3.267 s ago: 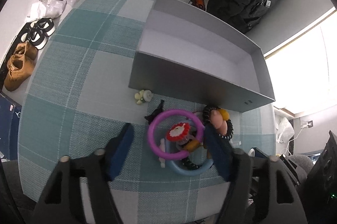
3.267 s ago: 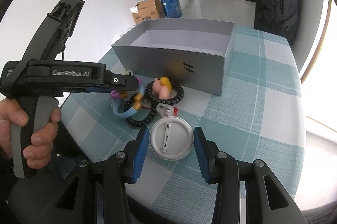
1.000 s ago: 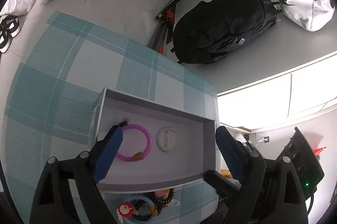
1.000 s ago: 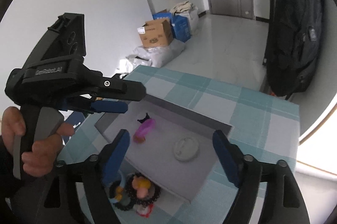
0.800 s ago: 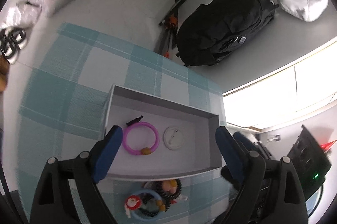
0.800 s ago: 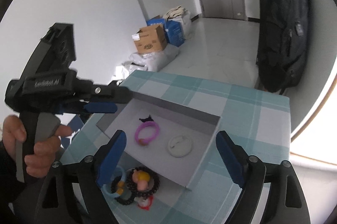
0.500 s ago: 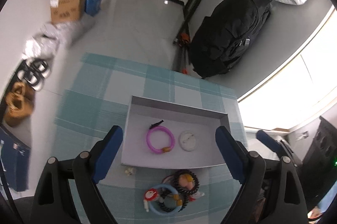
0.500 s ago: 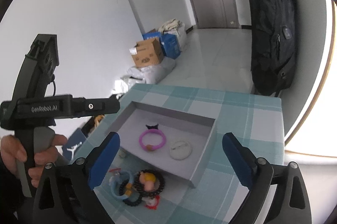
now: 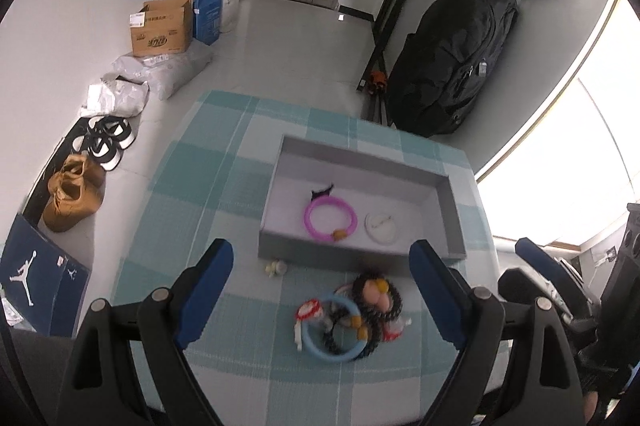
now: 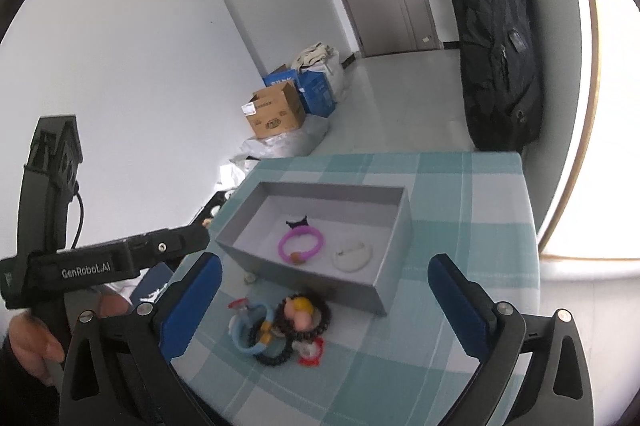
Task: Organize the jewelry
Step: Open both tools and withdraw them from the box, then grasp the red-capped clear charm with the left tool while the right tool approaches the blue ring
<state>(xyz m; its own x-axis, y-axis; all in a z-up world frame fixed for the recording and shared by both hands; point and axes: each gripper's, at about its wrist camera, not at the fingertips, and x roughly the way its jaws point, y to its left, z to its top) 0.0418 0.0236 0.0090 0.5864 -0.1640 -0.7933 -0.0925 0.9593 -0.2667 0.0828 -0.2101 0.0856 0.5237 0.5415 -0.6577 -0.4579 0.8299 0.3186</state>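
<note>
A grey open box [image 9: 454,214] stands on the teal checked table [image 9: 192,226]. In it lie a purple ring [image 9: 310,222], a white round badge [image 9: 381,228] and a small black piece [image 9: 322,192]. In front of the box sits a tangled pile with a blue ring [image 9: 316,346], a black bead bracelet [image 9: 394,306] and a pink and yellow charm [image 9: 378,292]. My left gripper [image 9: 320,250] hangs open above the pile and holds nothing. In the right wrist view my right gripper [image 10: 325,264] hovers over the same pile [image 10: 288,326], its jaws opening, with nothing between them.
A small pale piece [image 9: 276,268] lies on the cloth left of the pile. A person's hand [image 10: 28,342] holds the left gripper at the left edge. Beyond the table the floor has a cardboard box [image 9: 162,30], shoes [image 9: 72,198] and a black bag [image 9: 452,58].
Both grippers have drawn back and up from the box, so the whole table now shows. The right jaws stand wider. The ring and badge stay in the box.
</note>
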